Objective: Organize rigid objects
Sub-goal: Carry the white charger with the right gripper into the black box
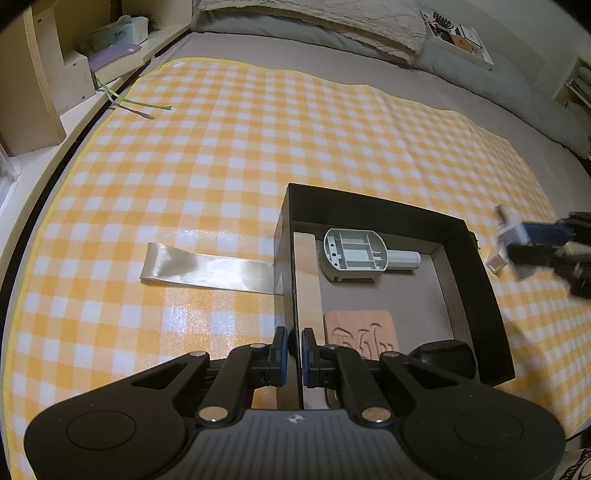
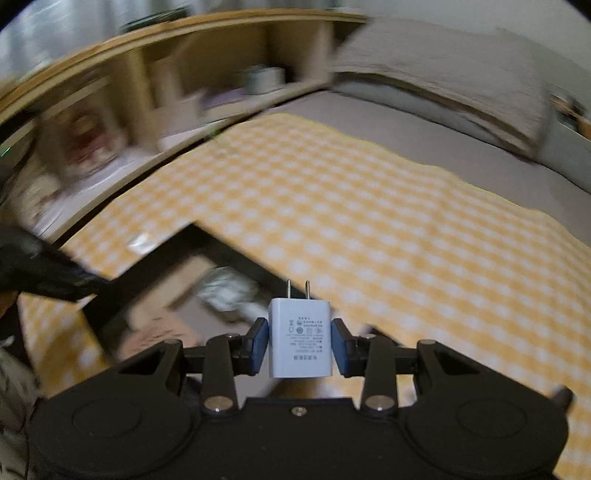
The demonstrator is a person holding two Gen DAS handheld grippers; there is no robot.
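A black open box (image 1: pixel 476 266) lies on a yellow checked cloth (image 1: pixel 258 147). It holds a grey plastic part (image 1: pixel 358 254), a carved wooden coaster (image 1: pixel 360 332) and a black round object (image 1: pixel 448 356). My left gripper (image 1: pixel 294 350) is shut on the box's left wall. My right gripper (image 2: pixel 299 345) is shut on a white plug charger (image 2: pixel 299 338), prongs pointing forward, held above the cloth to the right of the box (image 2: pixel 110 310). The charger also shows in the left wrist view (image 1: pixel 508 240), blurred.
A silver ribbon strip (image 1: pixel 207 267) lies on the cloth left of the box. A wooden shelf unit (image 1: pixel 44 74) stands along the left edge of the bed. Pillows (image 1: pixel 314 22) lie at the far end.
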